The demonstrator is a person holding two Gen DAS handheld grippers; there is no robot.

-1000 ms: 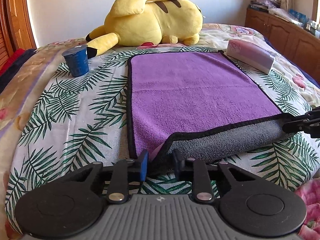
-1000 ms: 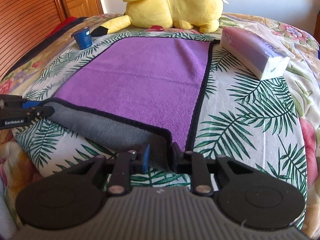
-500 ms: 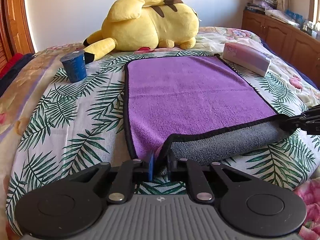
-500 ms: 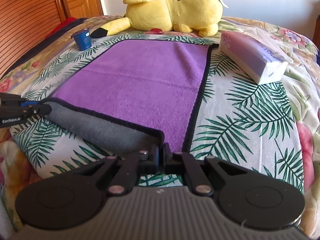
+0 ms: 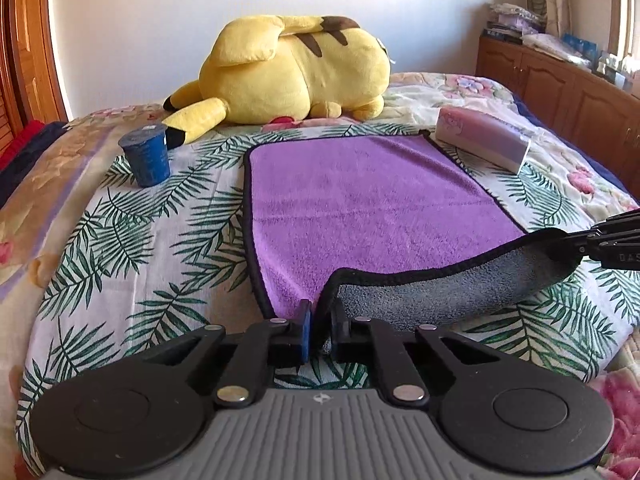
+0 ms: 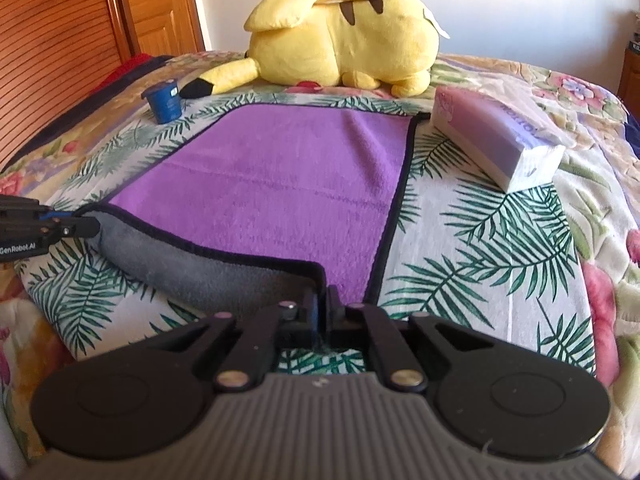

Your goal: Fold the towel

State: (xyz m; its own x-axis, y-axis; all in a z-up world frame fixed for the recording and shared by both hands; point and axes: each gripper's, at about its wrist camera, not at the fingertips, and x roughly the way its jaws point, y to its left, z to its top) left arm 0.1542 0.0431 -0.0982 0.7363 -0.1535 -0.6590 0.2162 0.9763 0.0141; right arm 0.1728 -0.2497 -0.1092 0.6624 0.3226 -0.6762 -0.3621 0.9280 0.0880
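You've got both near corners of the towel [image 5: 360, 200] pinched, left gripper [image 5: 320, 328] and right gripper [image 6: 323, 312], with the edge lifted showing its grey underside.

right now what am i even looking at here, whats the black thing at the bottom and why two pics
The black thing is a hand-held two-finger gripper; a person holds one in each hand, and each carries its own camera, hence two views. The left gripper pinches the near left corner of a purple towel; the right gripper pinches the near right corner. The near edge is lifted, showing the grey underside. The towel lies on a bed with a blue cup, a yellow plush toy and a tissue pack.
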